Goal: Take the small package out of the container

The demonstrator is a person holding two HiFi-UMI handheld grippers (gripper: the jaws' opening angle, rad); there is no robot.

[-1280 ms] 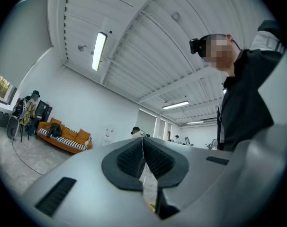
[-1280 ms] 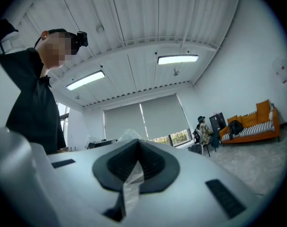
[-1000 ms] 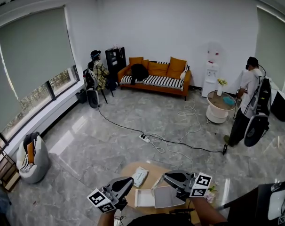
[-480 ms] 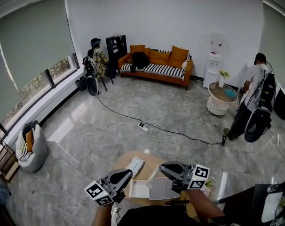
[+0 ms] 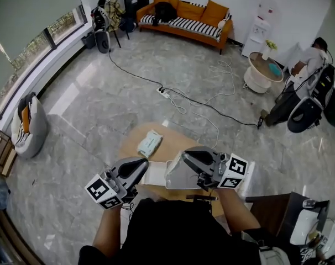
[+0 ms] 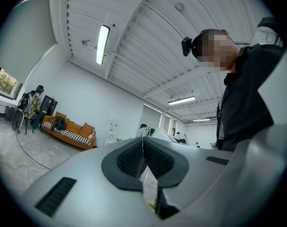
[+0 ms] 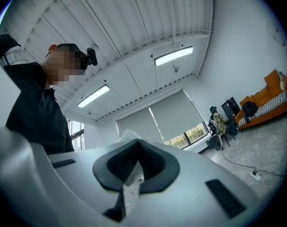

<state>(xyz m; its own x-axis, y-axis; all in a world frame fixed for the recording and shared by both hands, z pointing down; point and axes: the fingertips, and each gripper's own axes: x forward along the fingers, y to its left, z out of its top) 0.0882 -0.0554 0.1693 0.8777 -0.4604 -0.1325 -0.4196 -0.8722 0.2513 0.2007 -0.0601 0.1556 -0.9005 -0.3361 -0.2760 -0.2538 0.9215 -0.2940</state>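
Small pale-green package (image 5: 150,143) lying flat on round wooden worktop (image 5: 130,142), outside the translucent container (image 5: 178,176) and just beyond its far edge. Right tool (image 5: 185,155) clamped on the container's thin, crinkled clear wall. Left tool (image 5: 144,163) just beside the container's white left edge, jaws pressed together. Grey marble floor (image 5: 90,109) all around.

The round wooden table (image 5: 176,143) bears a pale package (image 5: 150,143) and white tray (image 5: 155,173).
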